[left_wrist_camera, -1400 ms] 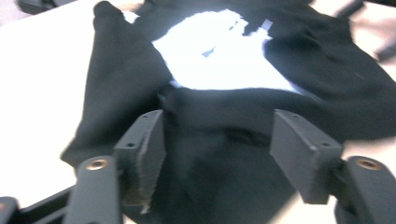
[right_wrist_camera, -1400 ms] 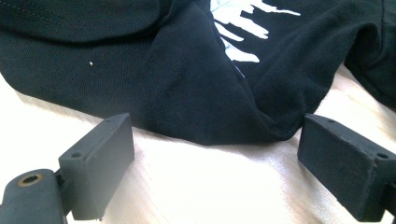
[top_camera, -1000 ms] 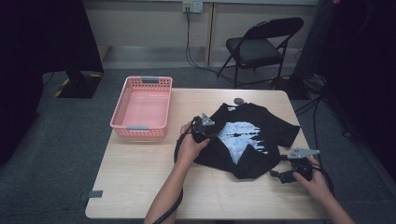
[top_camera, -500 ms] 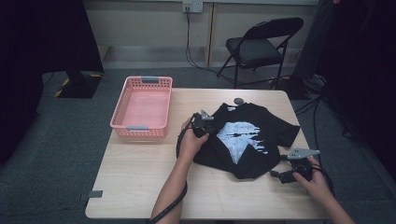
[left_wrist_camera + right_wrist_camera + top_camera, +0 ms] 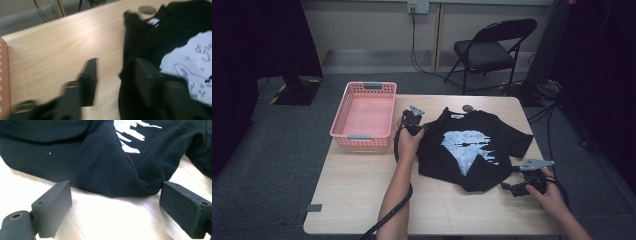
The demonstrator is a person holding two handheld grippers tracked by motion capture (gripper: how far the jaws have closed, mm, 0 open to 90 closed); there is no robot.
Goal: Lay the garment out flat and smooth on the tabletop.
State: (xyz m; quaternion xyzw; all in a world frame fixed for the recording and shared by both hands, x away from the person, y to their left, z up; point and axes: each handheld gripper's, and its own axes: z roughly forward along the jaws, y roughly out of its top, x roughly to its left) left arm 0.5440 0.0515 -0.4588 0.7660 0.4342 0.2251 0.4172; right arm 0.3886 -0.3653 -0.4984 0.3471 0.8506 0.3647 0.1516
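Observation:
A black T-shirt [image 5: 472,145] with a white print lies spread, a little rumpled, on the wooden table [image 5: 362,195]. My left gripper [image 5: 413,119] is at the shirt's left shoulder. In the left gripper view its blurred jaws [image 5: 117,80] stand open, the right one over the shirt's [image 5: 175,30] edge and the left one over bare wood. My right gripper [image 5: 508,188] rests on the table at the near right hem. In the right gripper view it [image 5: 115,205] is open, with a folded corner of the shirt [image 5: 100,165] just ahead of its jaws.
A pink plastic basket [image 5: 364,115] sits at the table's far left, close to my left hand; its rim [image 5: 3,75] edges the left gripper view. A small round grey object [image 5: 467,107] lies beyond the collar. A black folding chair [image 5: 492,47] stands behind the table.
My left gripper has moved away from me and slightly left along the shirt's left edge. The right gripper has stayed where it was.

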